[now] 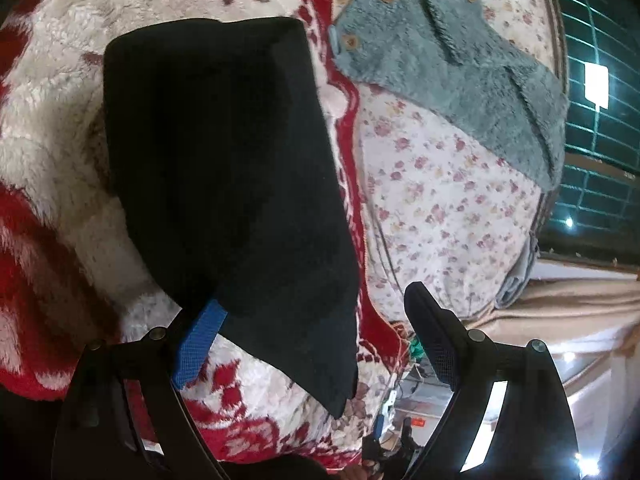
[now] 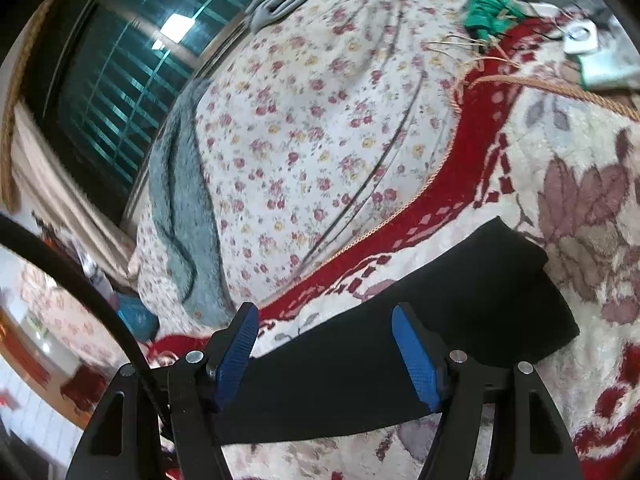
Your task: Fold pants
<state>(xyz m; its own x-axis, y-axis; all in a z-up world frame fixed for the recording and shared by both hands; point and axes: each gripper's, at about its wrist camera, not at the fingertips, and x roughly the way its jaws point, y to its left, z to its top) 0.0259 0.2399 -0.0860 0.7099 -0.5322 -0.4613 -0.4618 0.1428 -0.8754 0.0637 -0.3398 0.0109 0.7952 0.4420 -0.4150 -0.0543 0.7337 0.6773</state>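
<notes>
L wrist view: black pants [image 1: 224, 168] already folded to a compact slab, lying on red-and-cream plush blanket [image 1: 52, 128]; near corner overlaps the blue pad [image 1: 198, 344] of one finger; left gripper [image 1: 316, 344] jaws wide, other finger well clear to the side over the floral sheet [image 1: 440, 208]; nothing pinched, cloth merely draped over one pad. Beyond, grey-blue fleece garment w/ wooden buttons [image 1: 448, 72] spread on the sheet, well apart from the pants; dark barred window [image 1: 592, 120] at far edge.

R wrist view: same pants [image 2: 420, 328] seen as a long dark band across the blanket [image 2: 580, 208], running under and between both blue pads [image 2: 414, 356]; right gripper [image 2: 326, 354] jaws wide, straddling the cloth, not clamping; whether pads touch fabric: can't tell. Floral sheet [image 2: 320, 120] and fleece garment [image 2: 180, 200] further off; green item [image 2: 486, 14] and a white device [image 2: 580, 38] near top, too small to ID.

Step in hand, as a guess: late stage; fold looks mostly done, both tools released or about to regrip. Next move prob calls for closing on the near edge w/ both sides at matching points, lifting evenly, laying over for a last fold or smoothing flat; risk: thick stacked layers slipping apart if only the top ply is caught.
</notes>
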